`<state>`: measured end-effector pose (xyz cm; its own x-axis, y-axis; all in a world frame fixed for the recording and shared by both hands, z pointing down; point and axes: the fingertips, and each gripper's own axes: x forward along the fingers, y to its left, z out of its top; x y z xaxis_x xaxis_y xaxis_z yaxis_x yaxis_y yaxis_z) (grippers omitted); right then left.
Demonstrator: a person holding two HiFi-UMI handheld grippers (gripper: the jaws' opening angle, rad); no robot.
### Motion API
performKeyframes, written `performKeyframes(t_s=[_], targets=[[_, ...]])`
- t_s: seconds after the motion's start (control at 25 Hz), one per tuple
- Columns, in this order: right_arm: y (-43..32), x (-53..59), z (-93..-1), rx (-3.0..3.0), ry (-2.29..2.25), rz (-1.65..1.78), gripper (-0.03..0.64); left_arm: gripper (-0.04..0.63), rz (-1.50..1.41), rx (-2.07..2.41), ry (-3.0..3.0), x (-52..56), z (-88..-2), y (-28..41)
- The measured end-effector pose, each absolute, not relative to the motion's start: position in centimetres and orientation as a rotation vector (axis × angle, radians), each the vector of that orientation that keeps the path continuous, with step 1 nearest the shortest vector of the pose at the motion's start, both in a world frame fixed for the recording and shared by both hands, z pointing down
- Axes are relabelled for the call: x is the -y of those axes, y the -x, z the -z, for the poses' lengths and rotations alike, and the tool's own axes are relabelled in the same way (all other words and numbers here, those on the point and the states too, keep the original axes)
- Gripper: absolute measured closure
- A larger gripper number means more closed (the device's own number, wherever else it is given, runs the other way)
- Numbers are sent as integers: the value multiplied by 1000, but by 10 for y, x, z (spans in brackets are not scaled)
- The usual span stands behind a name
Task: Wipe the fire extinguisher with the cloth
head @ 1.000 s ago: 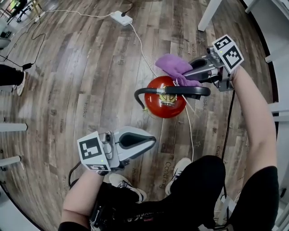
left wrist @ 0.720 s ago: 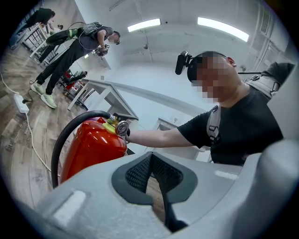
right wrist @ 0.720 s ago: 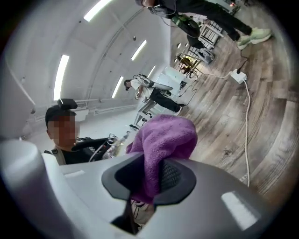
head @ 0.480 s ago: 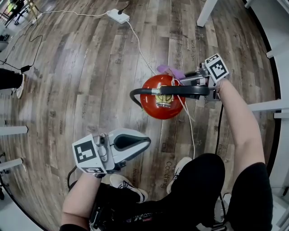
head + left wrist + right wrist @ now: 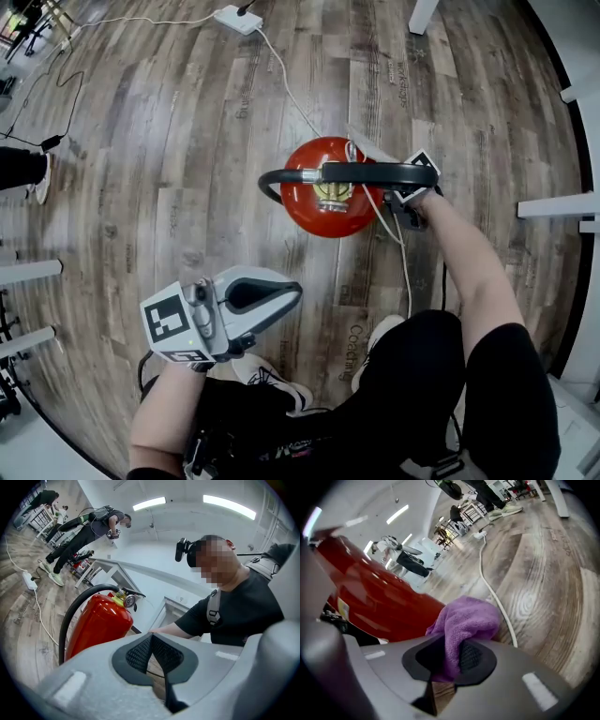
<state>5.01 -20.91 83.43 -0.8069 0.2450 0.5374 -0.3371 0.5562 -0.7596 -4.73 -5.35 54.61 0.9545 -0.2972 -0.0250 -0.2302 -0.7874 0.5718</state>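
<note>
Right tool [image 5: 450,660] sunk beside fire extinguisher [image 5: 309,202], pinching purple cloth [image 5: 468,620], floor print [image 5: 354,349] illegible

I read open floor [image 5: 159,169] left of fire extinguisher [image 5: 309,211]: free approach. Top blocked by black handle [image 5: 375,173] and hose [image 5: 267,180]. Right flank tight: wearer's leg [image 5: 417,352] near. White cable [image 5: 284,82] crosses floor behind cylinder.
</note>
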Motion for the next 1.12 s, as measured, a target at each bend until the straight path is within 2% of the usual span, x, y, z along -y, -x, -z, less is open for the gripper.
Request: performKeyframes(t_s=[0.6,0.92,1.12], targets=[[-61,192,-831,2282,-296,-1141,554,596,132,362,-2549,48,-545,40],[-66,165,-623,2721,-281,-1037,552,595,172,281,-2578,54,-535,27],[-61,135,-569,2791,-225,-821,551,595,148,265,-2603,53,-535,22]])
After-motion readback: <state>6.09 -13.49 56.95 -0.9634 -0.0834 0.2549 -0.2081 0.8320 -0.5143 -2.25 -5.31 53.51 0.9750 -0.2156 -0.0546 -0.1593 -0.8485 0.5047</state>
